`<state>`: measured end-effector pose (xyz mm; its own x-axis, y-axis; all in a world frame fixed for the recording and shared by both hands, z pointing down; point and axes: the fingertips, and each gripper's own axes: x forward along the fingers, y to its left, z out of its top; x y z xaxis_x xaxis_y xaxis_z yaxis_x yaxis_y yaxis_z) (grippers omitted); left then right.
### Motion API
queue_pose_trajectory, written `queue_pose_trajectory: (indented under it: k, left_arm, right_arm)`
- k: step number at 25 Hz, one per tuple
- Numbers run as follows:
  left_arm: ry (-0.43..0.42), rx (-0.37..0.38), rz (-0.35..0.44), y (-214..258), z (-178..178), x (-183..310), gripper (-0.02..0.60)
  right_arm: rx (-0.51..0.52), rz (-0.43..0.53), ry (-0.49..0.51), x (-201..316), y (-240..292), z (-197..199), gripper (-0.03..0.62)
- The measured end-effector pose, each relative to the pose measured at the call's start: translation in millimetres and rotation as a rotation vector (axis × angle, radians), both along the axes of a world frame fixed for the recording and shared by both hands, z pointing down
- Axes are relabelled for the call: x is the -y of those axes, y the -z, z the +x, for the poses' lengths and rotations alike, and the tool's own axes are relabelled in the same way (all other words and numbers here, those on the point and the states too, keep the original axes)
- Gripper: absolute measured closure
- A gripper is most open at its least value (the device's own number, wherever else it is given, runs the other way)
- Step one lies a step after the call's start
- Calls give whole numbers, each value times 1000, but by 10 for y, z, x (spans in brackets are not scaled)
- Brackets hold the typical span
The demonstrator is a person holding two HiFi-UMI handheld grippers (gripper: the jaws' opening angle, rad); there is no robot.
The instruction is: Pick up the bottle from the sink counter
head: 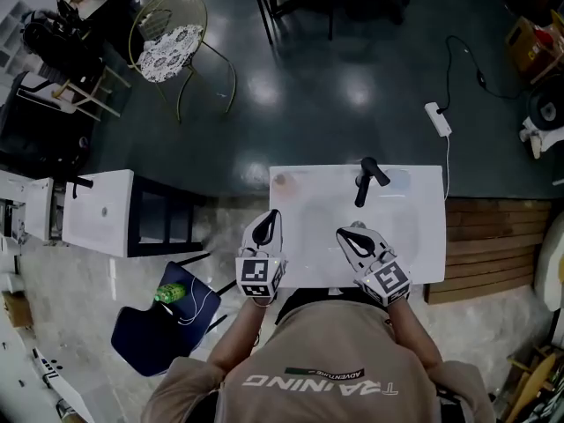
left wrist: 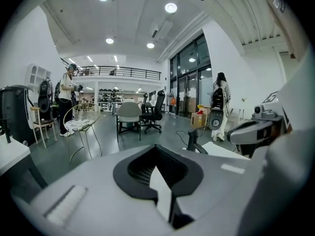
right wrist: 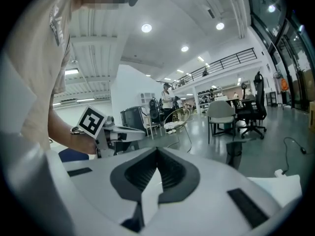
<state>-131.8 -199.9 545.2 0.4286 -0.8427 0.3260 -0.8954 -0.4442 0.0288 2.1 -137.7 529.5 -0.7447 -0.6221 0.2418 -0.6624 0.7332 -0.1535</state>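
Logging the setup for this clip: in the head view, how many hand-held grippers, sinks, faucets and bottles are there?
Hand-held grippers: 2, the left hand-held gripper and the right hand-held gripper
Sink: 1
Faucet: 1
Bottle: 1, on the blue chair
Total: 5

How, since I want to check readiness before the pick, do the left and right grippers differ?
The left gripper hangs at the sink counter's left edge; the right gripper is further in over the counter, nearer the black faucet. The left gripper points almost straight away from the person; the right gripper slants inward toward the left one. Shared: both have shut, empty jaws and carry a marker cube.
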Motion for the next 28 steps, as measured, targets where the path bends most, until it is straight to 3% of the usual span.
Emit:
queue_pose_trajectory:
  k: [5, 14, 28]
  left_arm:
    - [-10, 28, 33, 0, 74, -32, 574]
    - [72, 81, 39, 94, 88, -151, 574]
    - [85, 89, 51, 141, 105, -155, 573]
  right_arm:
    - [26, 3, 12, 98, -20, -24, 586]
    - [69, 17, 117, 228, 32, -19, 586]
    - [49, 14, 78, 260, -28, 164, 588]
